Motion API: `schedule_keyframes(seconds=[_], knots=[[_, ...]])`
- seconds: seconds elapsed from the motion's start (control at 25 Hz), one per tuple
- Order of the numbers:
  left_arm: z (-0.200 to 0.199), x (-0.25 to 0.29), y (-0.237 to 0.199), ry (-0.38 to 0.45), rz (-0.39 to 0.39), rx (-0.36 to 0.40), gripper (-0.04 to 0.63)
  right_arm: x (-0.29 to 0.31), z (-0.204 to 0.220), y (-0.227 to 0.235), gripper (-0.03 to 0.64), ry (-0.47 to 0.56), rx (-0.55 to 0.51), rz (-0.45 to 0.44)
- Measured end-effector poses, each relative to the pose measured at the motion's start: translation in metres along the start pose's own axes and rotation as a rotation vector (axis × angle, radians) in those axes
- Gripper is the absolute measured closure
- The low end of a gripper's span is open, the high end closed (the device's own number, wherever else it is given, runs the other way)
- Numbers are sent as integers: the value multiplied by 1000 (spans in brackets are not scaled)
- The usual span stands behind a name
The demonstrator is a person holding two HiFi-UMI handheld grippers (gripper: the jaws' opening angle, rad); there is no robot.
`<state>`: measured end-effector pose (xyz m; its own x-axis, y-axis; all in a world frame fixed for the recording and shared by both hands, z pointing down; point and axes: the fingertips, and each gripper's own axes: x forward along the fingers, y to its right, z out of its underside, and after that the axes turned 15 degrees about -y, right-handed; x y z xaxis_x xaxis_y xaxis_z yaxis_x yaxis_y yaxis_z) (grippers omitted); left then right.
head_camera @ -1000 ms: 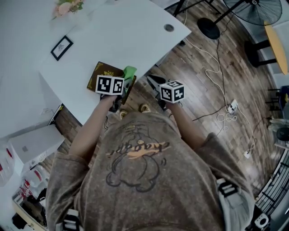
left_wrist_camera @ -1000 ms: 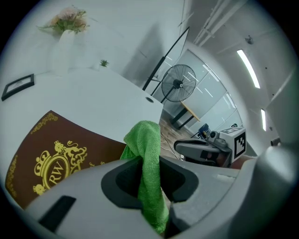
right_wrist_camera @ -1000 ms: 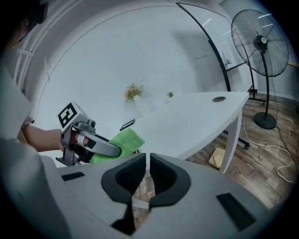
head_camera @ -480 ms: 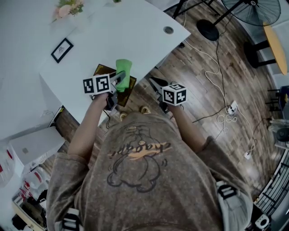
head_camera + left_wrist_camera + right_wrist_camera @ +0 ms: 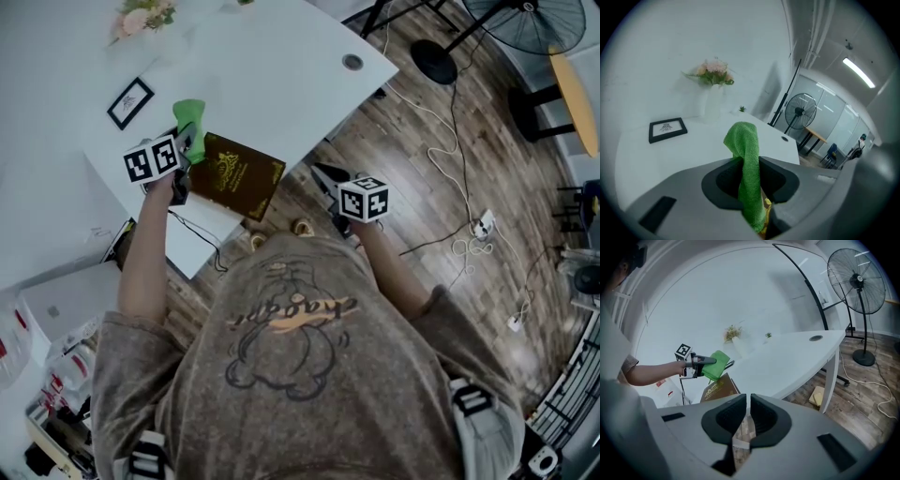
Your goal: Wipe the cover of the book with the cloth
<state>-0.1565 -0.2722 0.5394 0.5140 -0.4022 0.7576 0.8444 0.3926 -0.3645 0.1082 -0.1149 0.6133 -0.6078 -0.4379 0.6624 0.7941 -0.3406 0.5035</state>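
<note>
Left gripper view: left hand-held gripper (image 5: pixel 751 180) pinches the green cloth (image 5: pixel 744 138).

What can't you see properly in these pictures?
- The book: gold print too small to read, head view.
- The book, left gripper view: all but hidden behind the left gripper and the cloth.
- The frame: drawing too small, head view.
- Whether the cloth touches the book: the left gripper blocks it, head view.
</note>
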Motion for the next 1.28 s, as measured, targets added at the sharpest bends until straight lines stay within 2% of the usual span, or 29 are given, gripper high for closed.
schedule_keyframes(seconds=[0.12, 0.32, 0.64, 1.0, 1.28], knots=[[8, 11, -3, -58, -40, 75, 517, 1, -1, -4, 588, -4, -3, -2], [40, 41, 9, -198, -27, 205, 517, 2, 0, -3, 588, -5, 1, 0], [59, 51, 23, -202, 18, 224, 517, 4, 3, -2, 588, -11, 13, 0], [83, 50, 51, -246, 76, 245, 517, 10, 1, -11, 588, -38, -10, -29], [101, 48, 72, -251, 125, 227, 517, 18, -6, -16, 588, -60, -46, -60]])
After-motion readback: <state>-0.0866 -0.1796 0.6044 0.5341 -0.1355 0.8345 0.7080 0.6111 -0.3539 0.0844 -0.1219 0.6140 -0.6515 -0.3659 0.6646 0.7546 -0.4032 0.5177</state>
